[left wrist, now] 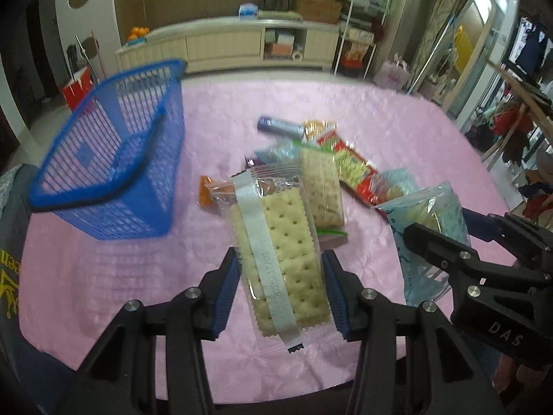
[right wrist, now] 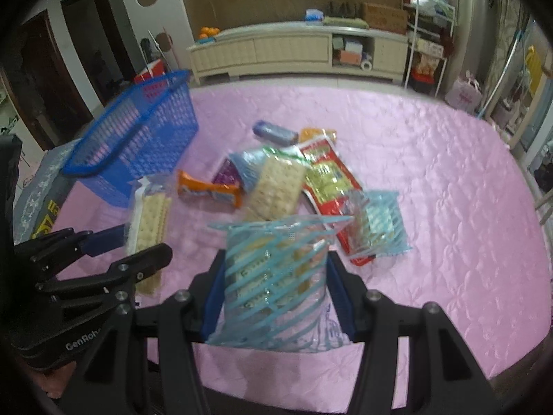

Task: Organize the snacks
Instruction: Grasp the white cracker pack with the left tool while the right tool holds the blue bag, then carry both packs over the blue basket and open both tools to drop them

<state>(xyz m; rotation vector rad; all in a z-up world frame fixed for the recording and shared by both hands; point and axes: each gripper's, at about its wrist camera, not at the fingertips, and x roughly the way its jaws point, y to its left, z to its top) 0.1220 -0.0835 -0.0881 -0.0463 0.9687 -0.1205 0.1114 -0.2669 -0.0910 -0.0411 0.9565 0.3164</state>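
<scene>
My left gripper (left wrist: 280,287) is shut on a clear packet of square crackers (left wrist: 280,242) with a white seam strip, held above the pink table. It also shows in the right wrist view (right wrist: 148,221). My right gripper (right wrist: 274,290) is shut on a blue-striped clear cracker packet (right wrist: 273,276), seen in the left wrist view (left wrist: 425,228) too. A blue plastic basket (left wrist: 114,173) stands at the left, also in the right wrist view (right wrist: 138,141). A pile of snack packets (right wrist: 293,173) lies mid-table.
The pile holds an orange bar (right wrist: 207,190), a red-and-yellow packet (right wrist: 325,176), a second blue-striped packet (right wrist: 376,221), a purple tube (right wrist: 274,132) and another cracker packet (right wrist: 276,186). The pink quilted cloth (right wrist: 432,180) covers the table. A cream sideboard (right wrist: 293,52) stands behind.
</scene>
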